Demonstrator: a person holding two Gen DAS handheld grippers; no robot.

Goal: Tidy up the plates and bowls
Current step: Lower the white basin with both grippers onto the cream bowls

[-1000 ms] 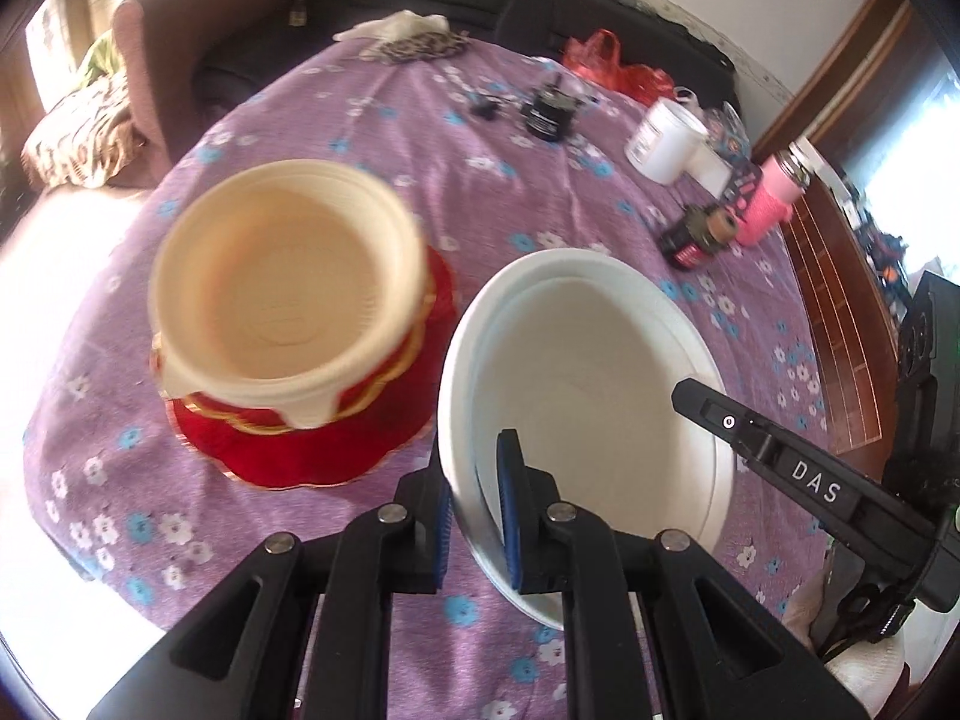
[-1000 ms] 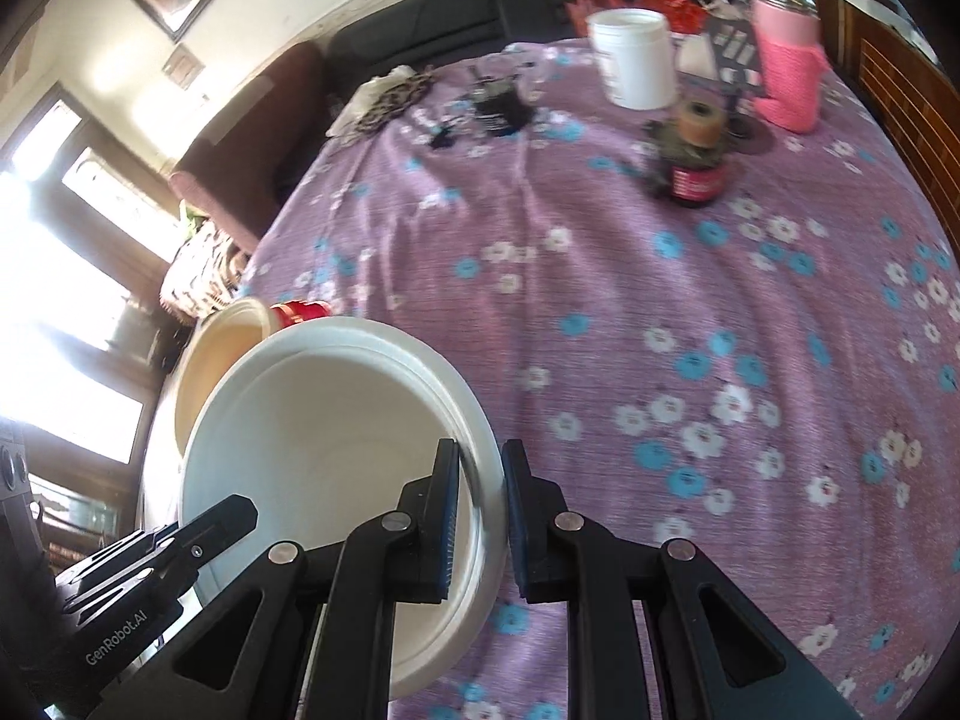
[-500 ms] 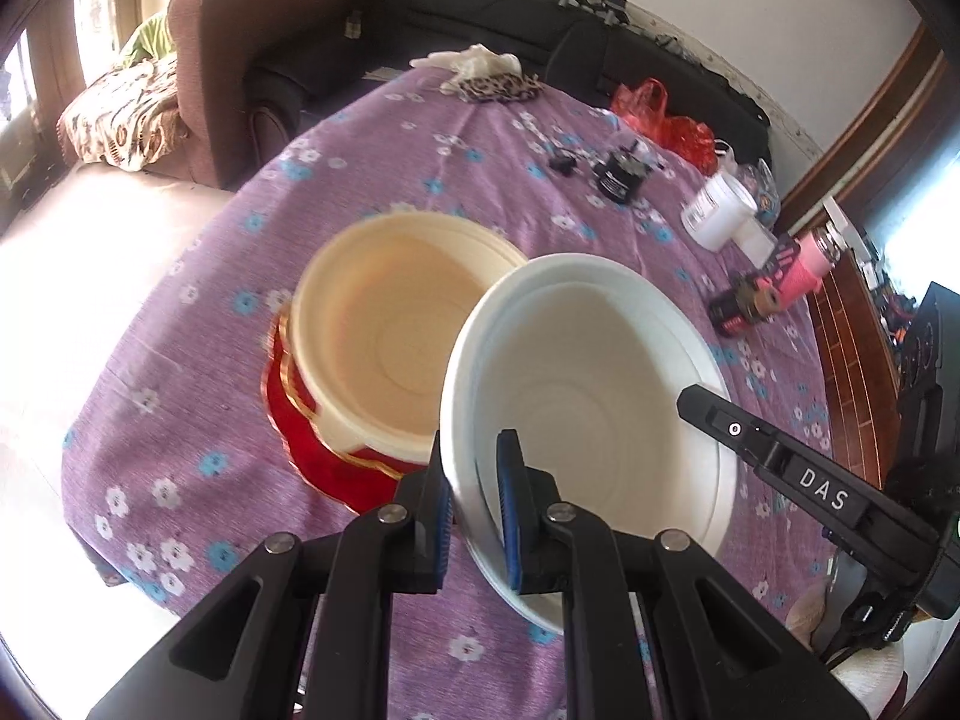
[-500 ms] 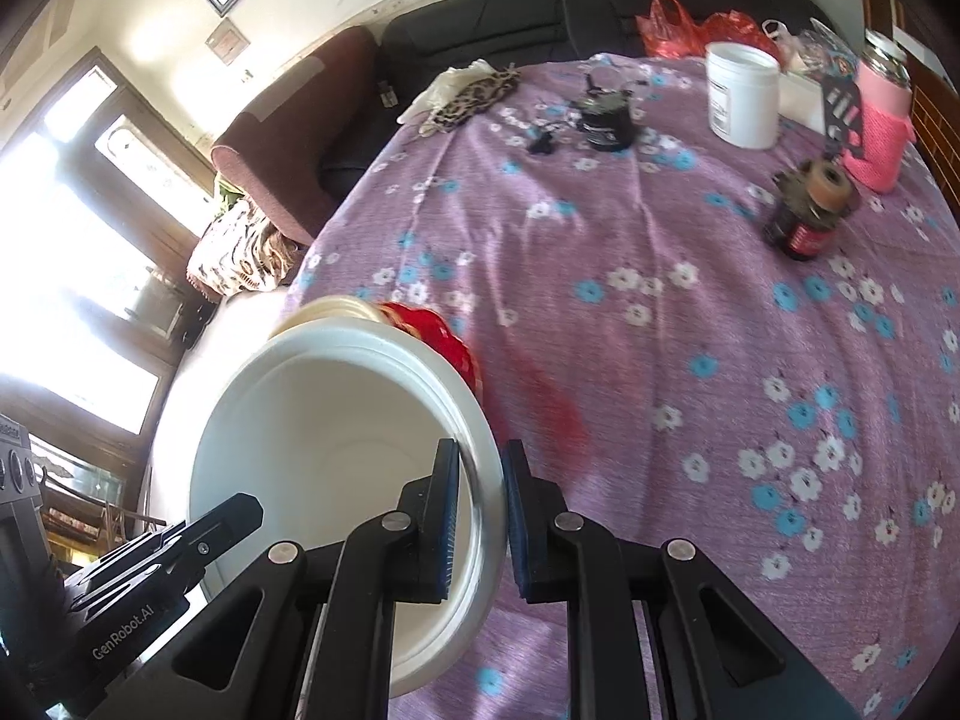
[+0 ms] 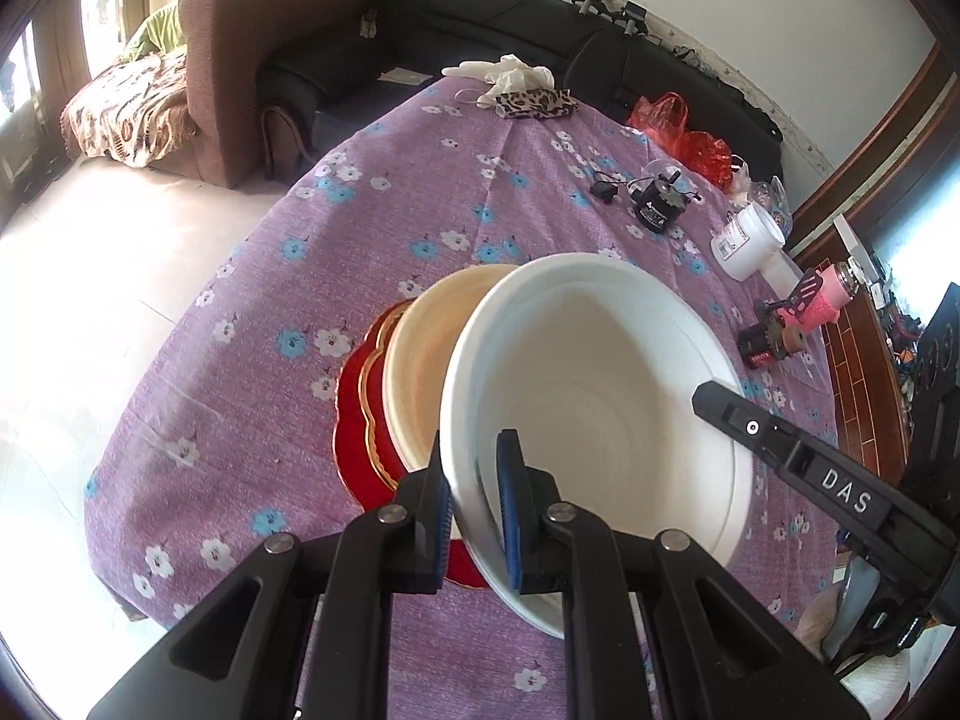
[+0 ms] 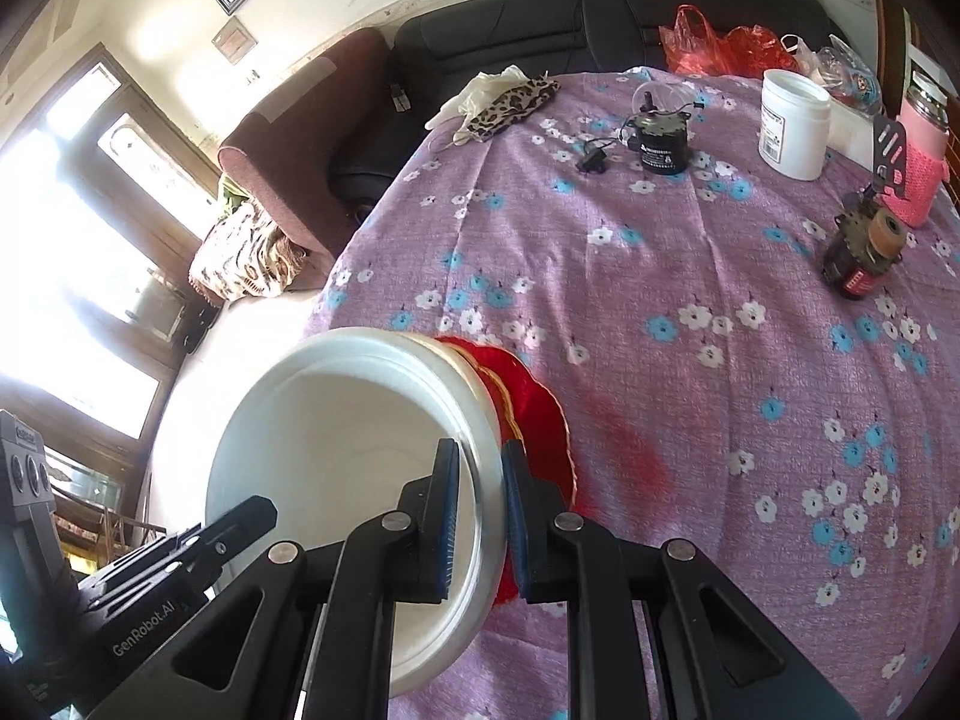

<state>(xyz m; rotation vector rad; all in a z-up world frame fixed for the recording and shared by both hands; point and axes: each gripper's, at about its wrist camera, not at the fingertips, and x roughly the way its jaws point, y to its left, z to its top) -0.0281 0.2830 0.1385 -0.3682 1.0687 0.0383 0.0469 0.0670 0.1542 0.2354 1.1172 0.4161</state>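
A living room with a brown armchair [image 5: 240, 60] and a dark sofa [image 5: 510, 18] lies behind a surface under a purple flowered cloth [image 5: 288, 324]. At its far end, toward one and two o'clock in the left wrist view, stand a white jar [image 5: 750, 240], a pink bottle [image 5: 825, 300] and a small dark jar [image 5: 768, 345].

The left claw [image 5: 474, 480] is clamped on the near rim of the white bowl [image 5: 600, 396], one pad inside and one outside the wall. The right claw [image 6: 483, 492] pinches the opposite rim in the same way, so the bowl hangs between the two, clear of the cloth.

A second ago the cream bowl [image 5: 420, 360] on the red plate [image 5: 354, 414] sat well apart from the white bowl, over at nine o'clock. Now the white bowl has been carried across and its rim overlaps the cream one at about ten o'clock, hiding most of it. In the right wrist view only a sliver of the red plate [image 6: 534, 402] shows past the white rim.

That puts the carry close to done, I judge. What is probably left is to centre the white bowl over the cream bowl, lower it so the two nest, then part both claws. An off-centre drop could tip the stack.
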